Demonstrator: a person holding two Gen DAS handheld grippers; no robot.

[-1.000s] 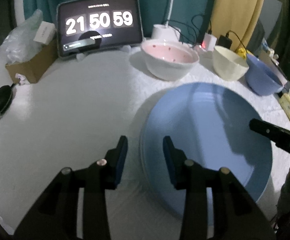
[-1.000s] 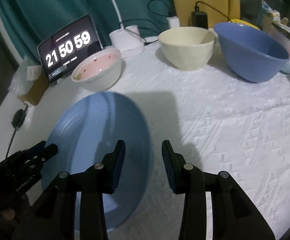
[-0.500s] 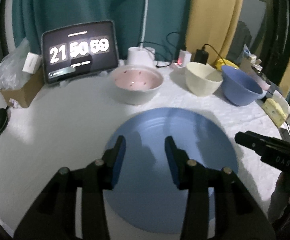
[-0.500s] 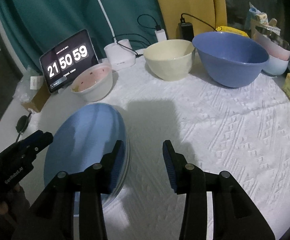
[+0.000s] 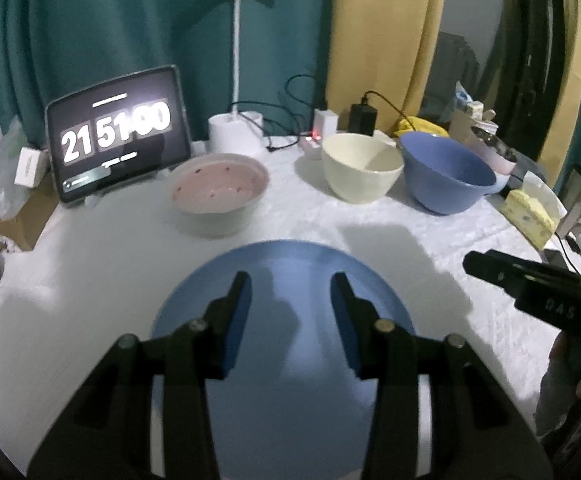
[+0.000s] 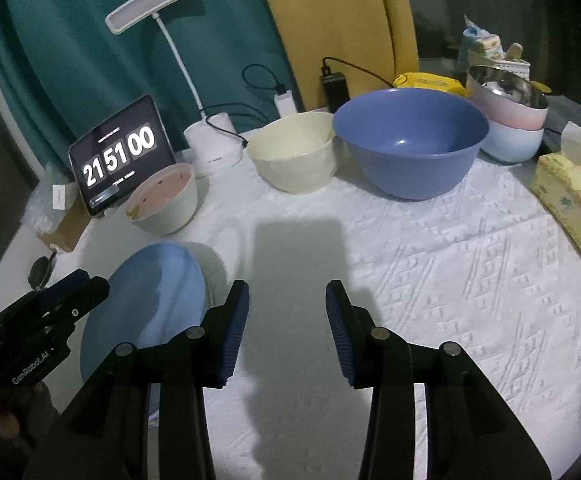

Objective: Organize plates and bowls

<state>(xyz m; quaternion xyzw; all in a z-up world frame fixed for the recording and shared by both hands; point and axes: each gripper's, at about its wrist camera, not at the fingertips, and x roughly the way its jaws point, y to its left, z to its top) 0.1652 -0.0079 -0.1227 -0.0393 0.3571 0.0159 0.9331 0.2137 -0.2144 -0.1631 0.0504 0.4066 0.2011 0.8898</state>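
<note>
Blue plate (image 5: 290, 360) lies flat; both the left gripper (image 5: 290, 304) and right gripper (image 6: 286, 316) hang apart and empty, so approach the pink-lined bowl (image 5: 220, 194) squarely at its rim.

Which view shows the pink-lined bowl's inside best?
The left wrist view: the pink-lined bowl faces the camera, so its speckled interior shows fully. In the right wrist view it sits smaller, off to the left, seen obliquely, with only part of the inside visible.

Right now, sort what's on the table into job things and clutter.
Job: blue plate, pink-lined bowl, cream bowl, blue bowl, stacked pastel bowls.

Clutter: clock tablet, desk lamp, chargers, tissue pack, cardboard box.
</note>
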